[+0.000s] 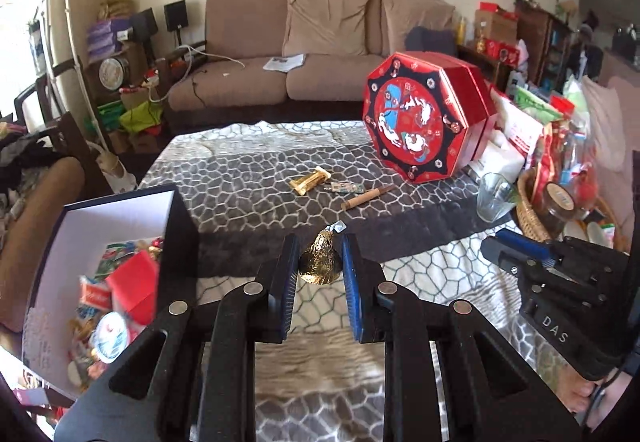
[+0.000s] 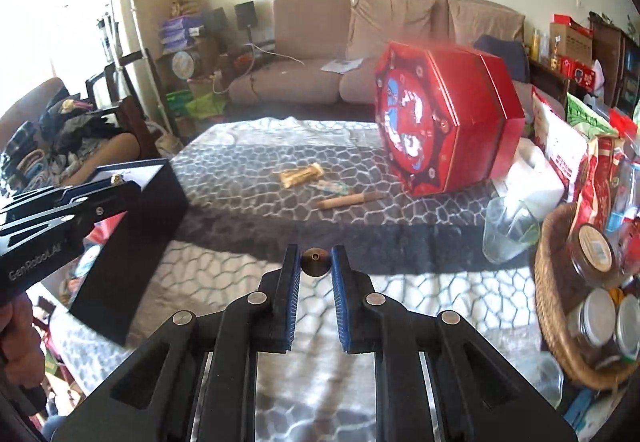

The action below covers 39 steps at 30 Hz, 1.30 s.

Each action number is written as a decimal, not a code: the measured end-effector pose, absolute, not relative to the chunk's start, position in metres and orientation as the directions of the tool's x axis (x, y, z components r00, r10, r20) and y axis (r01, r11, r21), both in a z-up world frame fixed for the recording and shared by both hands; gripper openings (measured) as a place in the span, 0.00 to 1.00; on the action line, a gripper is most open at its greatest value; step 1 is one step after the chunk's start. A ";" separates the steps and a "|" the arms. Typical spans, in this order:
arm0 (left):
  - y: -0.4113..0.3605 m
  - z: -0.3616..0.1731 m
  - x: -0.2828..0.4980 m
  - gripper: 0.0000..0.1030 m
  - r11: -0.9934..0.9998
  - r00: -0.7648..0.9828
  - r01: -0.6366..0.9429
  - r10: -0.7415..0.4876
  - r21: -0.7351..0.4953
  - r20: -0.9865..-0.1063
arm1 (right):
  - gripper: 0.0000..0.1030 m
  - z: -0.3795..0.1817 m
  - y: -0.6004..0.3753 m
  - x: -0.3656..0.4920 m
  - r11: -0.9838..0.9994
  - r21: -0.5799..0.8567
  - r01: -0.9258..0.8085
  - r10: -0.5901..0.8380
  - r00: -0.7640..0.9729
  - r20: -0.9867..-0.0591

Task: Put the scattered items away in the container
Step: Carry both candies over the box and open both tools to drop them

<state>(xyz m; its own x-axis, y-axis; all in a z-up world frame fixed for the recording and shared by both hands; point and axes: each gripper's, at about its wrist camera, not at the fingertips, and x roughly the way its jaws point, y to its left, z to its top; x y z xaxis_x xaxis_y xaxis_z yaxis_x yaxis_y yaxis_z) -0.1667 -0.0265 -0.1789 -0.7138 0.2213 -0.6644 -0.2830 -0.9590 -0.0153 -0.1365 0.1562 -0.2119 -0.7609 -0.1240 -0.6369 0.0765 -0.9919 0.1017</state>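
While both tools hang above the patterned tablecloth (image 1: 248,178), we see the left gripper (image 1: 320,262) narrowly parted and clamped on a gold-foil wrapped sweet (image 1: 322,262), and the right gripper (image 2: 315,266) closed to its narrowest on a small brass-coloured cone-shaped piece (image 2: 315,262). The dark open box (image 1: 120,242), part-filled with wrapped items, sits at the left; a gold wrapper (image 1: 310,180), a small packet (image 1: 344,187) and a brown pen (image 1: 366,197) lie mid-table.

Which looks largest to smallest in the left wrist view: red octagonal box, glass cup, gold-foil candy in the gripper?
1. Red octagonal box, clearly largest.
2 and 3. Glass cup and gold-foil candy look alike; the candy is much nearer the camera, so I do not rank them.
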 end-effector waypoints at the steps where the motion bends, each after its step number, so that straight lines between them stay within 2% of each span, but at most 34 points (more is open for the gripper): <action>1: -0.035 -0.174 -0.159 0.20 -0.964 -0.723 -0.264 0.205 -0.010 -0.660 | 0.14 -0.210 0.150 -0.131 -0.991 0.098 0.086 -0.129 -0.759 -0.638; 6: -0.093 -0.163 -0.137 0.20 -0.988 -0.763 -0.152 0.106 0.018 -0.638 | 0.14 -0.209 0.106 -0.119 -0.987 0.047 0.153 -0.147 -0.748 -0.648; 11: -0.159 -0.170 -0.137 0.20 -1.000 -0.767 -0.021 0.020 -0.006 -0.641 | 0.14 -0.211 0.051 -0.129 -0.971 0.050 0.234 -0.210 -0.733 -0.647; 16: -0.232 -0.194 -0.163 0.20 -0.983 -0.755 0.138 -0.025 -0.122 -0.655 | 0.14 -0.213 -0.025 -0.166 -0.933 0.079 0.350 -0.312 -0.684 -0.659; 22: -0.298 -0.248 -0.181 0.20 -0.957 -0.673 0.274 -0.119 -0.096 -0.730 | 0.14 -0.224 -0.118 -0.206 -0.876 0.109 0.470 -0.415 -0.618 -0.667; 31: -0.309 -0.261 -0.200 0.20 -0.953 -0.646 0.301 -0.175 -0.038 -0.743 | 0.14 -0.289 -0.172 -0.232 -0.839 0.124 0.529 -0.426 -0.498 -0.755; 39: -0.305 -0.264 -0.206 0.20 -0.944 -0.623 0.329 -0.193 -0.029 -0.758 | 0.15 -0.284 -0.165 -0.231 -0.829 0.162 0.535 -0.462 -0.490 -0.740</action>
<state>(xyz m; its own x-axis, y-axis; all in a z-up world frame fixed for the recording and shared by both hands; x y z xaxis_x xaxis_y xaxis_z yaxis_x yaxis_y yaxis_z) -0.2064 -0.3052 -0.2638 -0.6227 -0.1934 -0.7582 0.3287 -0.9440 -0.0292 -0.2313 -0.1647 -0.2841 -0.4900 -0.4615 -0.7395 0.5355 -0.8288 0.1624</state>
